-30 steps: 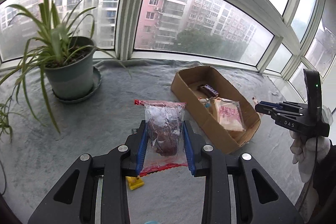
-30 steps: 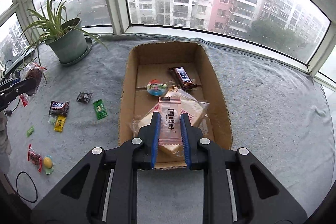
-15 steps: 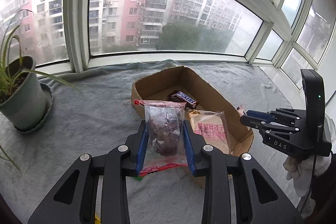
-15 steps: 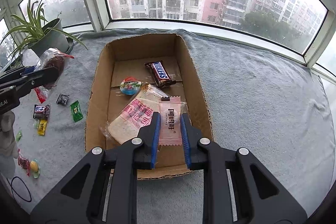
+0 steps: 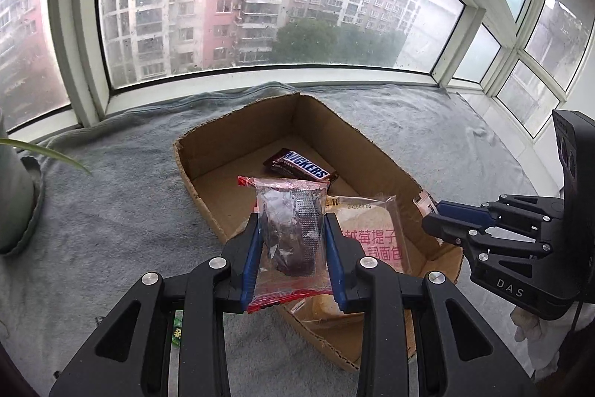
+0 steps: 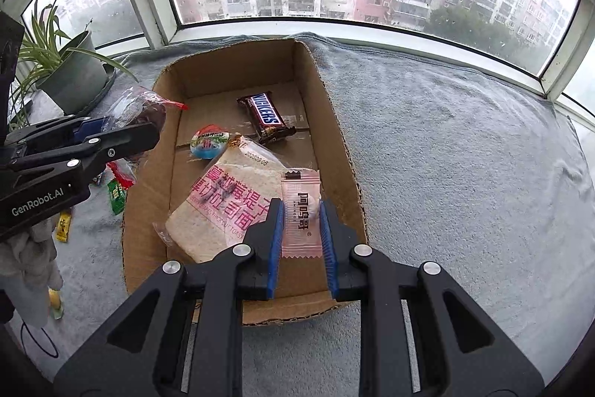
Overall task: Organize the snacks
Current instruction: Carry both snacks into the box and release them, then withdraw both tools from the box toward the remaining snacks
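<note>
We hold a clear packet with a dark snack (image 5: 292,233) clamped in the left gripper (image 5: 292,263) above the near-left wall of the cardboard box (image 5: 208,136), and a pink sachet (image 6: 301,211) pinched in the right gripper (image 6: 302,237) over the box's near end. To do this well, we judge each packet should hang fully inside the walls, clear of the bread pack (image 6: 227,207), before the jaws part. Against a second earlier, the left gripper has swung from the potted plant's side across to the box, and both sit lower
</note>
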Demonstrator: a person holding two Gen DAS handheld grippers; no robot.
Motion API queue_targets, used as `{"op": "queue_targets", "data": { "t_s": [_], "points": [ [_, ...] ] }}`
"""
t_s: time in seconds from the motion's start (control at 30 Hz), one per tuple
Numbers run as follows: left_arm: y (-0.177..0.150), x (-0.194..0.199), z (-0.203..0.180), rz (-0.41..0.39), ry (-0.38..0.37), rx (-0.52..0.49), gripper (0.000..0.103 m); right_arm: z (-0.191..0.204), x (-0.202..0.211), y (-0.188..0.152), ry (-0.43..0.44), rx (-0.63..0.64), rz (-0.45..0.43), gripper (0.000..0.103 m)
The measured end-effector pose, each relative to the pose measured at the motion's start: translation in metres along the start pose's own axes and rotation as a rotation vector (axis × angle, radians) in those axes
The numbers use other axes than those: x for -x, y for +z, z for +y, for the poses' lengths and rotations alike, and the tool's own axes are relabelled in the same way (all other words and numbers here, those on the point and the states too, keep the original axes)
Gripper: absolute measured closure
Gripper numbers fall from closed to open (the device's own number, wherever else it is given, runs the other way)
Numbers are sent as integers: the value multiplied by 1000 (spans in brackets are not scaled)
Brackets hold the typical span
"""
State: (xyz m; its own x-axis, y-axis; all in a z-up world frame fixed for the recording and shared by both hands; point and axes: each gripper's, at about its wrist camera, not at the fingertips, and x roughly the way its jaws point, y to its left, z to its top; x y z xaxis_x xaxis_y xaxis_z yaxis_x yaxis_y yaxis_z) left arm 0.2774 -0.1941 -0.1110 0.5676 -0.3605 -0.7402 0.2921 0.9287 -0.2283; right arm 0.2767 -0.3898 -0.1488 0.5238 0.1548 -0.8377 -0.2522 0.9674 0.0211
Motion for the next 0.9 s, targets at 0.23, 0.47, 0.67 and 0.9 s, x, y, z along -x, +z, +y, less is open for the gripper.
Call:
{"op": "queue_targets", "data": {
  "t_s": [0.23, 0.47, 0.67, 0.9],
  "points": [
    [1, -9, 1, 29, -2, 26, 53, 4, 2, 0, -9, 8, -13, 56],
    [0, -6, 3, 22, 9, 28, 53, 8, 5, 1, -11, 16, -20, 52],
    [2, 7, 6, 4, 12, 31, 53, 12, 16, 3, -7, 22, -36, 52],
    [3, 41, 15, -41, 25, 29, 53, 28, 42, 5, 12, 46, -77, 52]
  ]
}}
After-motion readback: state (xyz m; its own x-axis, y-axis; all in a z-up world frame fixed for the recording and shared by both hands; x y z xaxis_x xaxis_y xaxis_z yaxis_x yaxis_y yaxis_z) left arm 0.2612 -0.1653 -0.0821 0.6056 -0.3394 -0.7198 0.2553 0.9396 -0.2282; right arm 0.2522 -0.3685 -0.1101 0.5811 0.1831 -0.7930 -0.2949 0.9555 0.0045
